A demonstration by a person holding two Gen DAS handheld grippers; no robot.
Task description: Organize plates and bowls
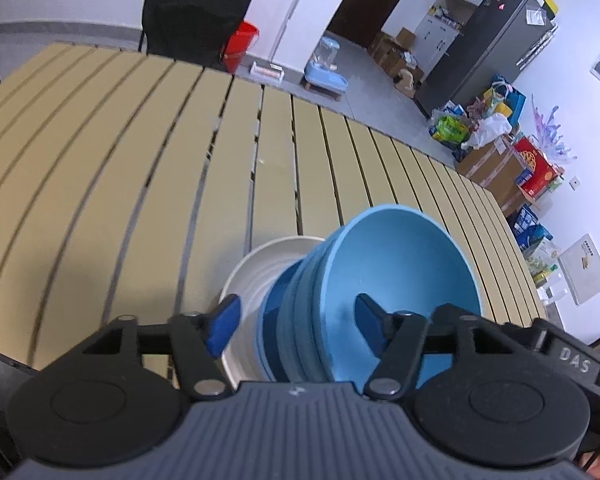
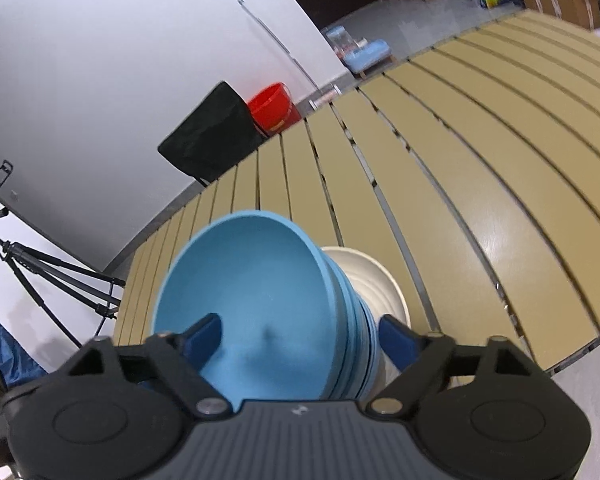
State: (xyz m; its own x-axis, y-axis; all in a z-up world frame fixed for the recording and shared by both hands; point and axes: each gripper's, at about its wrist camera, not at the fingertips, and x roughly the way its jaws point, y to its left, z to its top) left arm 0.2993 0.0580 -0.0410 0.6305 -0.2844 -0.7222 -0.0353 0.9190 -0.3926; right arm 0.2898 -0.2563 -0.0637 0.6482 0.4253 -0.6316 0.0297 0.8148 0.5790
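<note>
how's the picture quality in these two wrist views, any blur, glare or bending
Left wrist view: table slats bow from fisheye, slightly smeared; stacked blue bowls fairly sharp. Right wrist view: same bowing, a soft glare patch on the slats, blue bowls soft at the rim, room corners blurred.

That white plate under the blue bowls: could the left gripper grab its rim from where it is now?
Probably yes. The left gripper is open, and the white plate shows bare rim on the side by its outer finger. The stacked blue bowls sit between the fingers, so it would need to shift sideways first.

Nested bowls sit in plates (stacked) on the table.
</note>
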